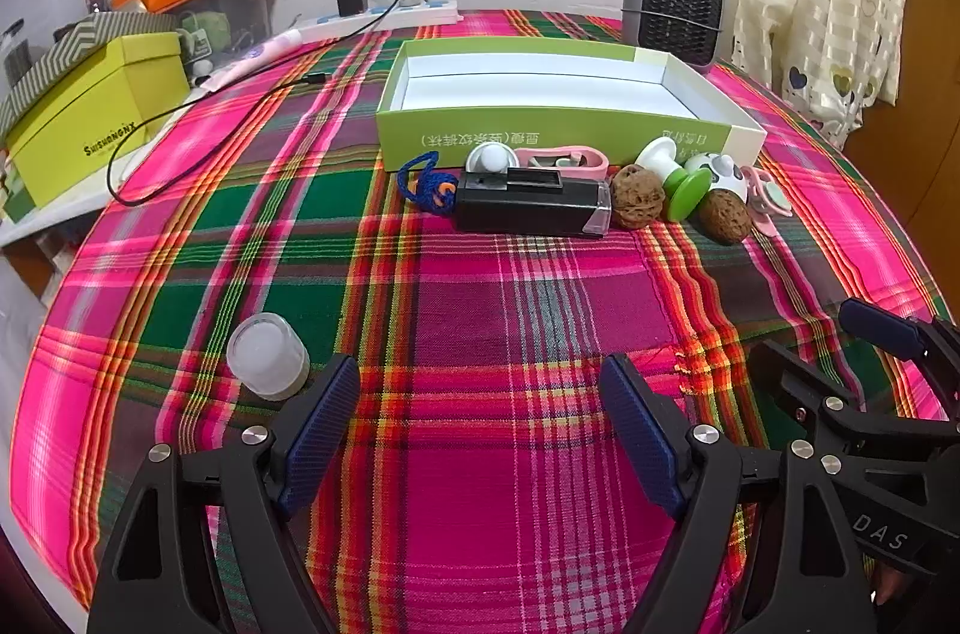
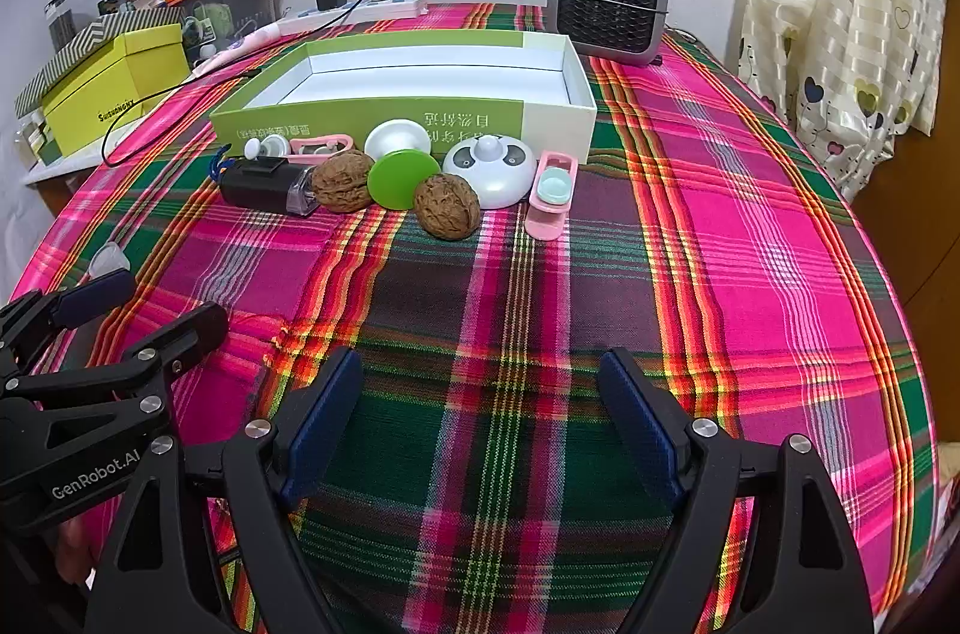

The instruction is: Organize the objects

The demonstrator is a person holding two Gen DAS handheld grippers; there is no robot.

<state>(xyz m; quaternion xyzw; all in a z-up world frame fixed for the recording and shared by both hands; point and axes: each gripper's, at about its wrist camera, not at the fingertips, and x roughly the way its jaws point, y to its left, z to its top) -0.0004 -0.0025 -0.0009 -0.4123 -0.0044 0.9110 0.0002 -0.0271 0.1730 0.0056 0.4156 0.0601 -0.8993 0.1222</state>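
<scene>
Both grippers, left (image 1: 480, 430) and right (image 2: 480, 424), are hanging spread wide and empty over the plaid tablecloth (image 2: 750, 214); wrinkled brown walnut (image 2: 447, 211) is lying ahead, nearer the right, before the open green-and-white cardboard box (image 2: 408, 123), which runs crosswise.

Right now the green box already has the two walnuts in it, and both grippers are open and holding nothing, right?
Not quite: the green box is empty. The two walnuts lie on the cloth in front of it, as the right wrist view shows. Both grippers, left and right, are indeed open and holding nothing.
</scene>
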